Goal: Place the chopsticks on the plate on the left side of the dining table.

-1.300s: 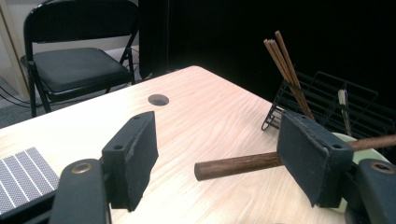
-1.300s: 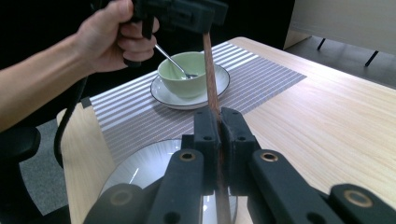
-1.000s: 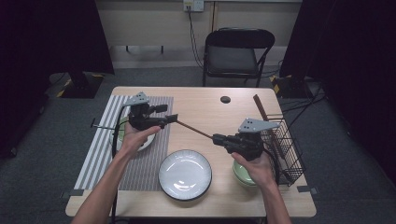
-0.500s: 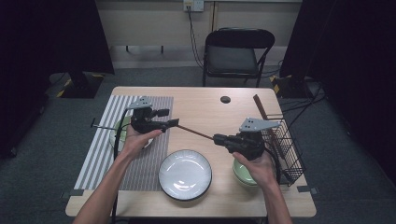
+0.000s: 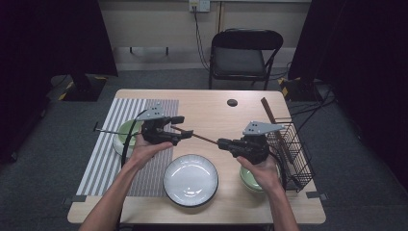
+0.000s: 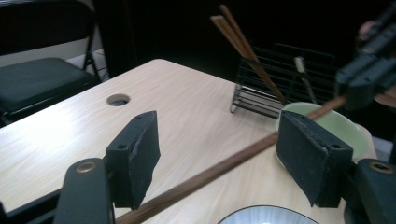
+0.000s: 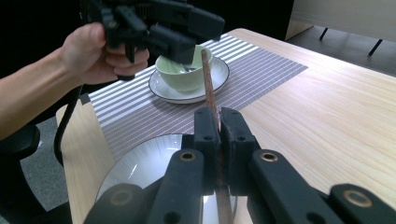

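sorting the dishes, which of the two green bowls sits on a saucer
The green bowl on the striped mat, just beyond the left gripper. A white saucer lies under it; the other green bowl, by the wire basket, stands on the table itself.

I see a black folding metal chair (image 5: 243, 55) behind the light wooden table (image 5: 216, 108), on grey carpet floor (image 5: 43, 168). Beyond the chair, a cream wall (image 5: 154, 24) carries what looks like a socket (image 5: 198, 5).

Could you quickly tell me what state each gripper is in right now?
Left gripper: open, its pads apart on either side of the chopstick, not pressing it.
Right gripper: shut on the chopstick.
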Demonstrator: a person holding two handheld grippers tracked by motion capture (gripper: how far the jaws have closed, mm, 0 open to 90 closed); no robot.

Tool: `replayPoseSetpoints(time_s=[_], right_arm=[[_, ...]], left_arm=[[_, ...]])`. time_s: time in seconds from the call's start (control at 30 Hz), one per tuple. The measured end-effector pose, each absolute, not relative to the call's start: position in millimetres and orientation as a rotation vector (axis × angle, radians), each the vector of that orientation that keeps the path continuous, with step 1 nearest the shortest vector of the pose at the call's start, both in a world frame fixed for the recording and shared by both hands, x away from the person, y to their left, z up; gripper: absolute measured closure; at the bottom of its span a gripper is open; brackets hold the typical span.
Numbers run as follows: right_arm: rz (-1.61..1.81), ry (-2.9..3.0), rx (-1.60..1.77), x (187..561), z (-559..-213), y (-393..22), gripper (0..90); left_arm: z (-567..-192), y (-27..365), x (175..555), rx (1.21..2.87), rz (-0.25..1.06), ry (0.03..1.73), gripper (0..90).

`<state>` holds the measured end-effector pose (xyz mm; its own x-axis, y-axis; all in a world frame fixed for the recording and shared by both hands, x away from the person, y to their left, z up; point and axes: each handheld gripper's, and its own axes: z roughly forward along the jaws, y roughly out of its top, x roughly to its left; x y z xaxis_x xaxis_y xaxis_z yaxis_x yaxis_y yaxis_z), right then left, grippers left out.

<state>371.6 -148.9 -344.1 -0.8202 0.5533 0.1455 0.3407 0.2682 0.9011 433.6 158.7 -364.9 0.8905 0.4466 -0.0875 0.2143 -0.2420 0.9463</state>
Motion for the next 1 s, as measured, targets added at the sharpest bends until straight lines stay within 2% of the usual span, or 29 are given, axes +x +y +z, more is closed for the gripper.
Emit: replayPoseSetpoints(time_s=[0.13,0.33,0.43,0.83,1.0], right_arm=[[1.589,2.327,0.812,368.2,-340.4,-146.0,86.0],[1.587,2.34,0.82,369.2,-338.5,-143.3,86.0],[1.577,2.352,0.826,371.8,-338.8,-140.4,86.0],[1.532,2.391,0.824,376.2,-324.7,-131.4,86.1],[1.561,2.381,0.833,380.2,-316.9,-131.3,86.0]], left_arm=[[-370.7,152.6,433.0,1.845,0.204,0.467,28.6],[-374.5,152.0,430.5,1.914,0.265,0.436,27.5],[-375.6,151.9,429.0,1.935,0.298,0.428,29.7],[-380.6,159.4,431.1,1.966,0.325,0.426,49.2],[-381.3,161.0,433.4,1.959,0.28,0.44,55.1]])
